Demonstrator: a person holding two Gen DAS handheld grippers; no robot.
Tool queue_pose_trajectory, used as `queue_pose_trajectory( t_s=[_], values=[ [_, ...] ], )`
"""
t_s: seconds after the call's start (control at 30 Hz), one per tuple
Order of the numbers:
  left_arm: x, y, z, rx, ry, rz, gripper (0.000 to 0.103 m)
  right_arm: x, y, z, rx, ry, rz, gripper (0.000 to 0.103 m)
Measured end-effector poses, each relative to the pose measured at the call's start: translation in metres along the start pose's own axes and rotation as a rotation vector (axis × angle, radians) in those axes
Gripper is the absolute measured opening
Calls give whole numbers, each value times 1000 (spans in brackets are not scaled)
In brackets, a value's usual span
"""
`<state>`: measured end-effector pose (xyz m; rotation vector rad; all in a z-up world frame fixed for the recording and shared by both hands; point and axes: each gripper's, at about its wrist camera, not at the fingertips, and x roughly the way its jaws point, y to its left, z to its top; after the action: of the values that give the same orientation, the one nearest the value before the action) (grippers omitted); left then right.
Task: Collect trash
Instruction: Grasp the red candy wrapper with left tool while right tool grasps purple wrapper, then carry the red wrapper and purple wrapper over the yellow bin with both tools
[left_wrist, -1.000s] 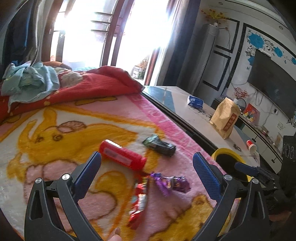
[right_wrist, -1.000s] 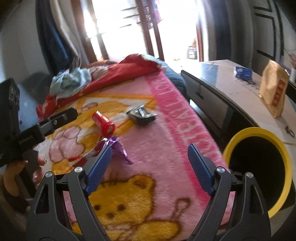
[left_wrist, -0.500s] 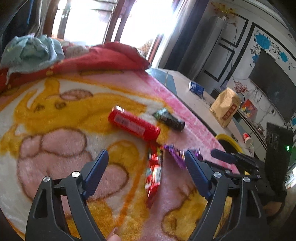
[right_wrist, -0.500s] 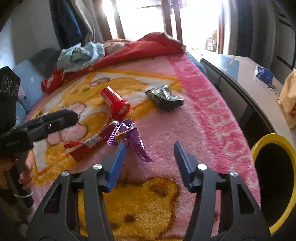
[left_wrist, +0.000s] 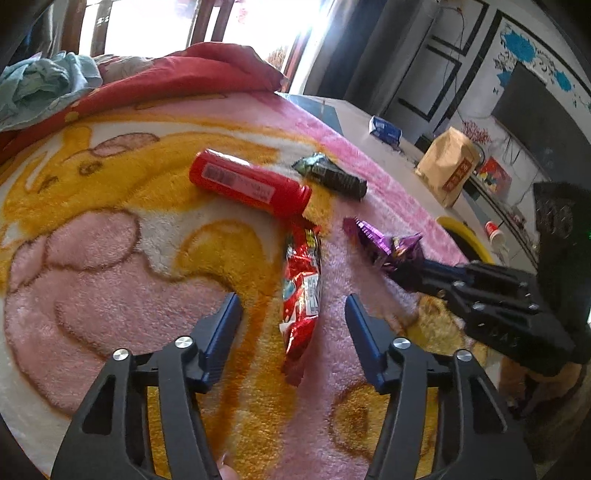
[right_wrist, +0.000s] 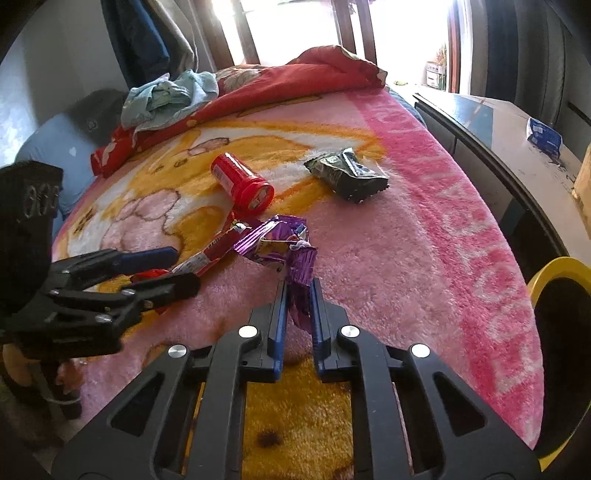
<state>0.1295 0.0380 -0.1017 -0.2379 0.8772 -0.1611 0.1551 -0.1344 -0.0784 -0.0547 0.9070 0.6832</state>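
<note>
Trash lies on a pink and yellow blanket (left_wrist: 110, 258): a red can (left_wrist: 249, 182), a dark wrapper (left_wrist: 332, 175), a red wrapper (left_wrist: 301, 284) and a purple wrapper (left_wrist: 384, 245). My left gripper (left_wrist: 293, 310) is open, its fingers either side of the red wrapper's near end. My right gripper (right_wrist: 297, 299) is shut on the purple wrapper (right_wrist: 284, 247), whose near end sits between the blue pads. The right gripper also shows in the left wrist view (left_wrist: 424, 271), and the left gripper in the right wrist view (right_wrist: 177, 267).
A yellow-rimmed black bin (right_wrist: 561, 325) stands beside the bed at the right. A long cabinet top (left_wrist: 388, 155) holds a brown paper bag (left_wrist: 448, 171), a blue packet (left_wrist: 386, 129) and a small cup (left_wrist: 495, 232). Red bedding (right_wrist: 295, 81) and light blue clothes (right_wrist: 170, 94) lie at the far end.
Both grippers moved down toward the trash. The right gripper closed on the purple wrapper. The left gripper's fingers narrowed around the red wrapper.
</note>
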Motion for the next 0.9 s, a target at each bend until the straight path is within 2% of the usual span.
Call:
queue_pose_trajectory(
  t_s=[0.07,0.1,0.2,0.9],
  values=[
    [2,-3,0,16,0,14,46,-5,-3,-1,7,-10,-3,8],
    [2,-5,0,24,-1,24,38,-7,-5,-1,11,-15,-6,8],
    [4,-10,-1,47,3,31,21,-16,-11,-1,31,-29,-13,8],
    [-14,-77,20,149,-88,-96,19,-80,-78,-7,221,-169,-133,8]
  ],
)
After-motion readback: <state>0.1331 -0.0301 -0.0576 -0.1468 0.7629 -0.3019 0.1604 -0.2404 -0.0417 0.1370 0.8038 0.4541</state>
